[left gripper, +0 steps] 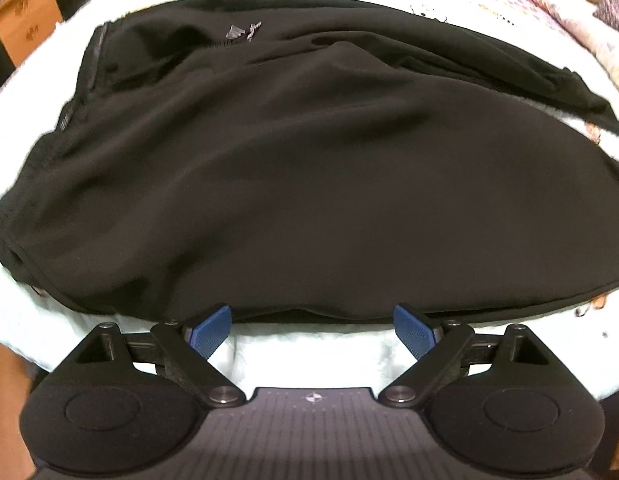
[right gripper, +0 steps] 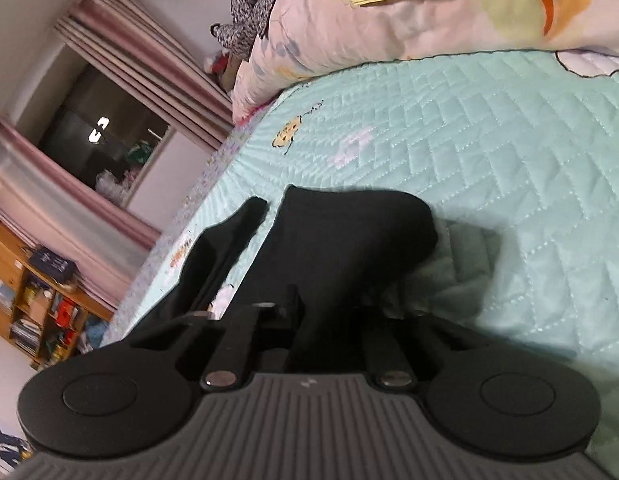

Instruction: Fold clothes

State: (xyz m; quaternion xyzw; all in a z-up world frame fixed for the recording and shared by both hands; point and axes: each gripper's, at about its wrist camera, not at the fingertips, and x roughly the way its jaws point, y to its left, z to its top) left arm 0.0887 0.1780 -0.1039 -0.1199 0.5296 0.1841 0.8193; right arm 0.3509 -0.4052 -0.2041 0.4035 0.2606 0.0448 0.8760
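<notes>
- Across the middle of the left wrist view, the black fleece garment [left gripper: 301, 168] lay spread on the pale mint quilted bedcover [left gripper: 309, 352].
- The left gripper [left gripper: 311, 326] stood wide apart at the garment's near edge, holding nothing.
- Low in the right wrist view, the right gripper [right gripper: 329, 312] seemed clamped on black cloth [right gripper: 341, 240], its tips hidden.
- That limp fabric could slip out or drag crooked if only one corner were lifted.
- A floral pillow [right gripper: 389, 28] lay upper right, pink curtains [right gripper: 121, 80] and a wooden bookshelf [right gripper: 33, 304] left.
</notes>
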